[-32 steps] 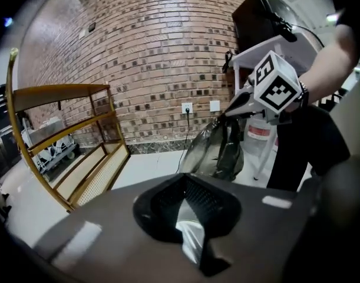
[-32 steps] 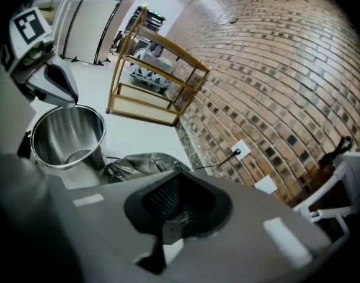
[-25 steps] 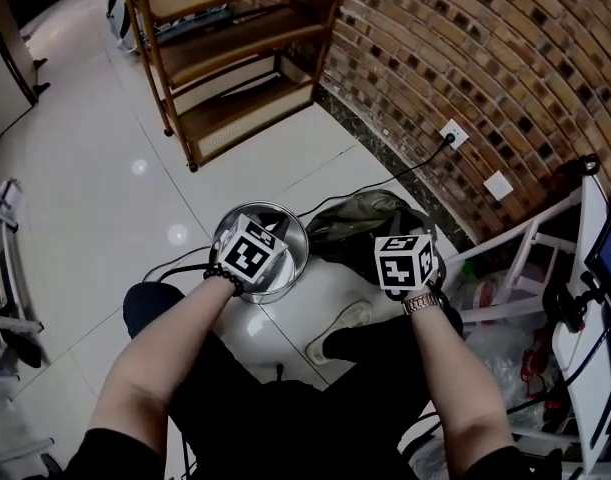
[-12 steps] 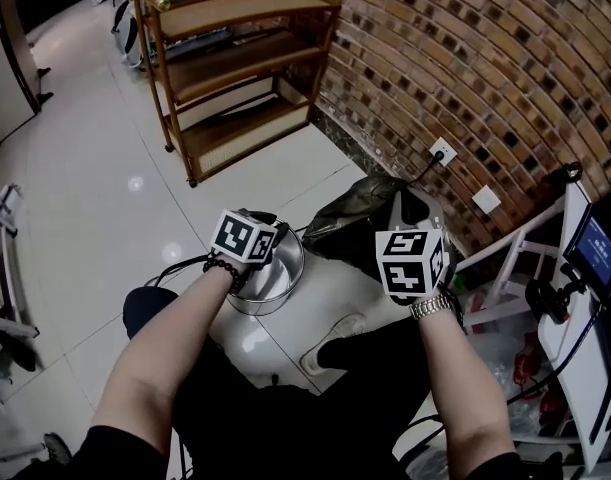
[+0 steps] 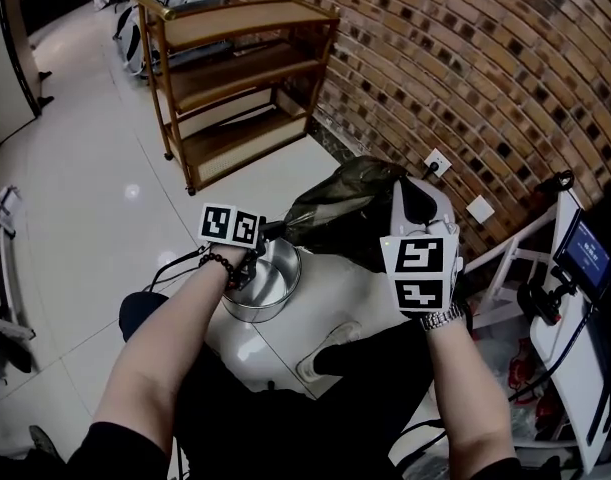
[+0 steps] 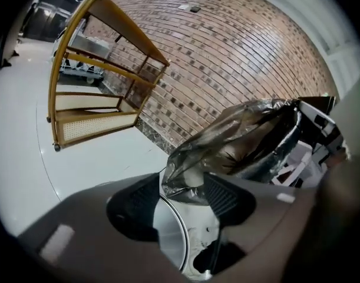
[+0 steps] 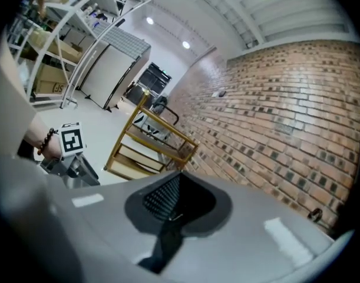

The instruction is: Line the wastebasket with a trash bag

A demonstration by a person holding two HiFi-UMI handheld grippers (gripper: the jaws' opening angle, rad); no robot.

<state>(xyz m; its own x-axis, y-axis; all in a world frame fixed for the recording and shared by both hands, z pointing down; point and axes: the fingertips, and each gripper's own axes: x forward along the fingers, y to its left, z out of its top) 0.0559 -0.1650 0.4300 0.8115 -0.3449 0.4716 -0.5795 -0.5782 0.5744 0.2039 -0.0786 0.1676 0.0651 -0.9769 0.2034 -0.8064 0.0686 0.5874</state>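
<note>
The round metal wastebasket (image 5: 257,290) stands on the white floor by my legs, its rim (image 6: 175,234) low in the left gripper view. A dark translucent trash bag (image 5: 340,203) stretches between both grippers above it. My left gripper (image 5: 268,236) sits at the basket's far rim. Its jaws have just been opening, and the bag's bunched end (image 6: 185,178) lies loose between the pads (image 6: 228,196). My right gripper (image 5: 403,183) is raised at the right, shut on the bag. A thin dark strip of film (image 7: 167,240) hangs from its closed pads (image 7: 163,196).
A wooden shelf rack (image 5: 235,78) stands beyond the basket against the brick wall (image 5: 505,78). A wall socket (image 5: 437,161) with a cable is behind the bag. A white frame rack (image 5: 510,253) with gear is at the right. My shoe (image 5: 330,353) is beside the basket.
The right gripper has risen and drawn the bag up off the floor. The left gripper has rolled at the basket's rim and its jaws have opened.
</note>
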